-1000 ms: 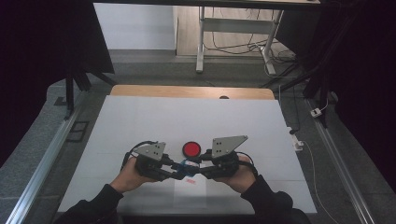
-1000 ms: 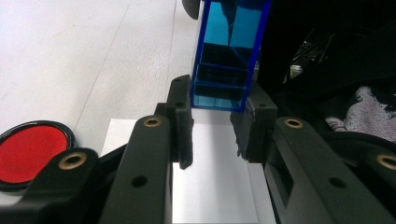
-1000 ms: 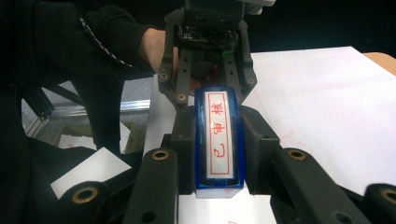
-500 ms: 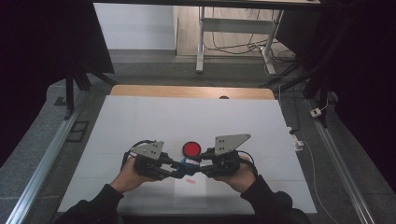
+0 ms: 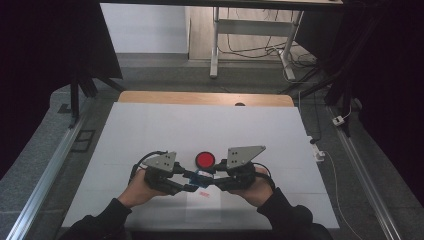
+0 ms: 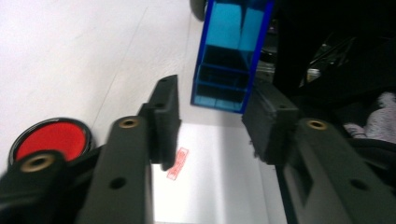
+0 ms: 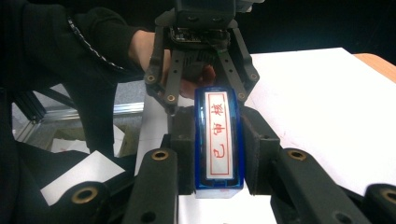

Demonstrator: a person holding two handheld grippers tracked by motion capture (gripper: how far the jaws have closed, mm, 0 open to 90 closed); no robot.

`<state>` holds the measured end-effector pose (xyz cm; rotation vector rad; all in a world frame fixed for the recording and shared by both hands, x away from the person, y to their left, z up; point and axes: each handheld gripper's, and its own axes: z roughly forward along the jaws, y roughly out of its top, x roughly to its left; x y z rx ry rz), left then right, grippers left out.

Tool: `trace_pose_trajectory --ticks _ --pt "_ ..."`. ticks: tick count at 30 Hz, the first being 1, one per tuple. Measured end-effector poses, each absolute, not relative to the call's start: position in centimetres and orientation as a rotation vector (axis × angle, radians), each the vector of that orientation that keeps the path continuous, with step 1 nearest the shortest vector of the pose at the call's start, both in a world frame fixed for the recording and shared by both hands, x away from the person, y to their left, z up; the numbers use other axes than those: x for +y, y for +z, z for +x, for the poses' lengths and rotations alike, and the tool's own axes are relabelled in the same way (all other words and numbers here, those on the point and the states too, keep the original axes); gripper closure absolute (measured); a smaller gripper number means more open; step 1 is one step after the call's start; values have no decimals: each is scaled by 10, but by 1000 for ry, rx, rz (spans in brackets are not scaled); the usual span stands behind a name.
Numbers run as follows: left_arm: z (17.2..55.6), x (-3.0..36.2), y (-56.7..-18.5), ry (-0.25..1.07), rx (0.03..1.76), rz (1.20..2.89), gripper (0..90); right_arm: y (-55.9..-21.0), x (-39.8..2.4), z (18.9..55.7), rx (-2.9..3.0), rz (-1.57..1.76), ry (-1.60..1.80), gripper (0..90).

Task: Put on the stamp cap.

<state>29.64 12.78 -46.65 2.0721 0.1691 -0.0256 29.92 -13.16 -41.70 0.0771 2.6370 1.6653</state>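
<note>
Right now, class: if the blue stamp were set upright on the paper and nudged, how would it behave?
The blue stamp looks like hard, glossy plastic: probably stiff, light and a little slippery. It is tall and narrow, so it would likely tip rather than slide. Its flat sides mean it should not roll.

— What sort of place is this?
— A lab or test room; a white table [image 5: 200, 125] flanked by aluminium rails [image 5: 45, 180], black curtains [image 5: 45, 45] around it; loose cables [image 5: 250, 50] trail under a metal desk frame [image 5: 216, 45] behind.
</note>
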Motion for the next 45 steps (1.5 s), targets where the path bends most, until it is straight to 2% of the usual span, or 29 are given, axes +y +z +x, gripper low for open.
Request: trace_pose_trajectory --ticks 15,31,34,45 --pt "288 132 -466 59 303 2137 362 -414 -134 298 2618 127 1625 701" --pt "276 152 -469 88 484 2149 187 -413 -137 295 2607 171 1587 701" --pt "273 156 -469 99 534 2142 124 -412 -138 296 2611 185 1570 701" --pt "258 182 -471 125 743 2117 80 -413 -139 297 2607 229 1552 701"
